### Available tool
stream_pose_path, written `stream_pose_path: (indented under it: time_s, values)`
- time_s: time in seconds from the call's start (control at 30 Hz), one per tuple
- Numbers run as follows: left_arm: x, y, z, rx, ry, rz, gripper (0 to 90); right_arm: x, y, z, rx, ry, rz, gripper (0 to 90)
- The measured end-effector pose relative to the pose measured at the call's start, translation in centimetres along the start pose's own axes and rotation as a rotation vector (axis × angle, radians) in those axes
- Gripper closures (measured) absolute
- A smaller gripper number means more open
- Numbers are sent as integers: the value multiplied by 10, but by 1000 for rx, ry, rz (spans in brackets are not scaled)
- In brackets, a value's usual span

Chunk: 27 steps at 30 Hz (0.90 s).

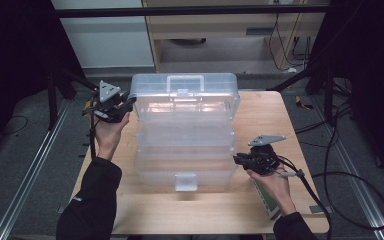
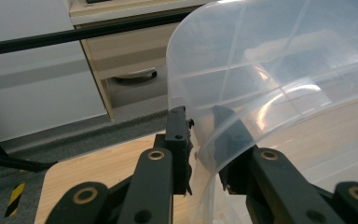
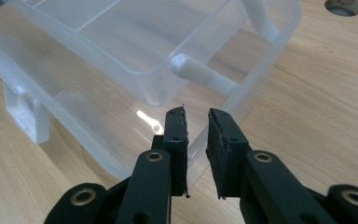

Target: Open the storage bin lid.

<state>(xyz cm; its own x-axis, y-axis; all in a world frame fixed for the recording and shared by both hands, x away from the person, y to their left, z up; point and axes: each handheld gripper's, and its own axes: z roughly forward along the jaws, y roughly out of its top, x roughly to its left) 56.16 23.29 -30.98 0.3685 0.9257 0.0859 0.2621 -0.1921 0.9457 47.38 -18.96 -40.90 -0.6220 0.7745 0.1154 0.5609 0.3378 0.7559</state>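
On the wooden surface (image 1: 260, 115) sits a clear plastic tiered storage box (image 1: 185, 135), spread open in 3 stepped levels, with its carry handle (image 1: 185, 82) at the far side and a front latch (image 1: 185, 182) at the near edge.

Left hand-held gripper (image 1: 125, 103): at the far-left corner of the raised top tier. In the left gripper view the 2 jaws straddle the thin curved wall (image 2: 205, 93), 1 outside, 1 seen through the plastic inside; the left hand-held gripper (image 2: 204, 140) looks clamped on that wall, though glare and distortion through the plastic make actual contact hard to confirm.

Right hand-held gripper (image 1: 239, 160): at the right end of the lowest tier. In the right gripper view its jaws stand narrowly parted with the tray's rounded corner rim (image 3: 256, 91) running up between them; a visible gap remains, so nothing is gripped yet. A white pivot link (image 3: 205, 74) lies just beyond.

Also noted: a green-and-white card or booklet (image 1: 265, 197) under the right hand.

Risks, judged from this:
- Thin wall may flex and slip free of the left hold, dropping the tier.
- Uneven pull from the 2 sides could twist the linked tiers and bind the pivots.
- An empty box may slide or tip instead of folding.
- The right jaws could close on the link rather than the rim.
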Motion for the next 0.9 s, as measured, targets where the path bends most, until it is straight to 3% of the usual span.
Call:
stream_pose_path:
  time_s: [0.9]
  values:
    - [8, 15, 38, 7, 46, -25, 779, 0, 0, 0, 0, 0, -3, 777]
